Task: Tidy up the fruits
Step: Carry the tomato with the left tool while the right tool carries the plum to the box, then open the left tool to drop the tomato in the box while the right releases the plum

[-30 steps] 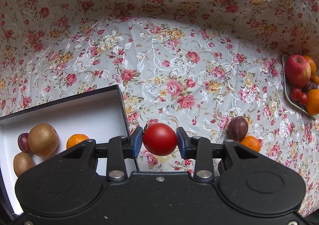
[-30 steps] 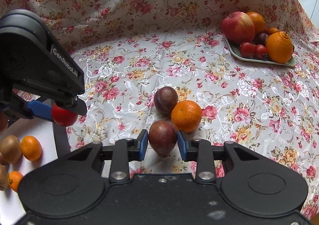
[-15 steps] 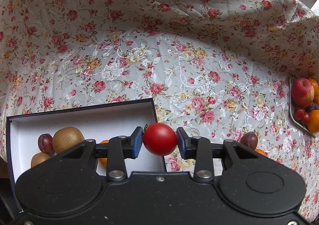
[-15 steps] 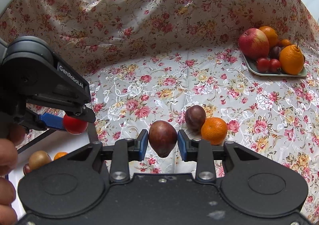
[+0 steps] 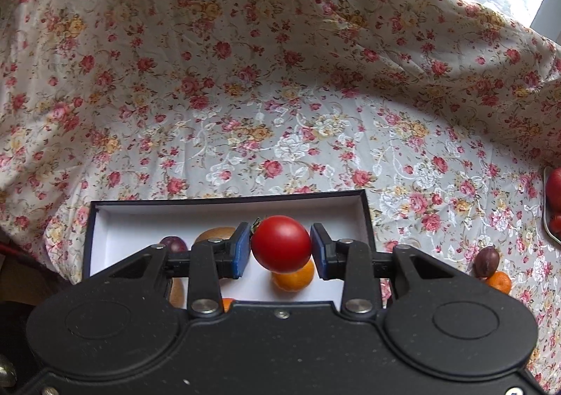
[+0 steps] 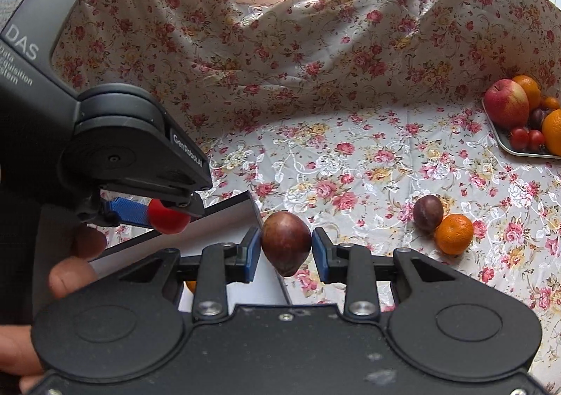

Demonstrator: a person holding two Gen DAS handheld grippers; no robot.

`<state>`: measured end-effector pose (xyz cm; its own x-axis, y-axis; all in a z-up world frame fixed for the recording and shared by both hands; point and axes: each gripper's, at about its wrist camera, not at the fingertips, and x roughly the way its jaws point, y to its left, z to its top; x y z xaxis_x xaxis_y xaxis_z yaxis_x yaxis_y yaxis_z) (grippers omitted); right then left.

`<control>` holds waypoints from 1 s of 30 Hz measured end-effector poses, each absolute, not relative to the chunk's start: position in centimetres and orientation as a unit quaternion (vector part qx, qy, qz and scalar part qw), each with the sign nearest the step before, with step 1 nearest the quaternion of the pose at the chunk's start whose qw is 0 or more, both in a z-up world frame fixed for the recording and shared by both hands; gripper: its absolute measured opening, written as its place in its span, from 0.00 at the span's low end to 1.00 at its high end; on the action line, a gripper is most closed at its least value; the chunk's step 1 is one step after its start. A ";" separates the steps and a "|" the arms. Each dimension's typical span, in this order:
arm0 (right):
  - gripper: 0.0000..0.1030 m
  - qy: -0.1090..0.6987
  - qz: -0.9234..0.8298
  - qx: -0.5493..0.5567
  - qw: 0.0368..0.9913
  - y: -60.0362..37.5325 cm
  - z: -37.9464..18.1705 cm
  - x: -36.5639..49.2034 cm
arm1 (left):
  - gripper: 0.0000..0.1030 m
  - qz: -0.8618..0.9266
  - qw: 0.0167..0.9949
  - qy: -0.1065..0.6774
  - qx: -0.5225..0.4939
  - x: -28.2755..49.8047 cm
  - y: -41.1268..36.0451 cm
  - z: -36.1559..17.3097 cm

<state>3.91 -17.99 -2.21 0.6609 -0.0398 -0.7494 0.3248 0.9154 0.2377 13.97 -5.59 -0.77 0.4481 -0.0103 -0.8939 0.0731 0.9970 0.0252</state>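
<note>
My left gripper is shut on a red tomato and holds it above the white-lined black box. The box holds a plum, a brown kiwi and an orange. My right gripper is shut on a dark plum, held in the air by the box's right corner. In the right wrist view the left gripper with the tomato is at the left, over the box.
A loose plum and an orange lie together on the floral cloth. A tray at the far right holds an apple, oranges and small tomatoes. The cloth rises in folds behind.
Both grippers have moved left with their fruit. The tomato now hangs over the inside of the box, and the plum has risen off the cloth to the box's corner.
</note>
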 end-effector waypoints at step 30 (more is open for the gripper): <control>0.34 0.440 0.021 0.173 0.881 -14.4 -0.4 3.4 | 0.49 0.138 0.797 0.588 -0.006 8.9 4.0 -5.2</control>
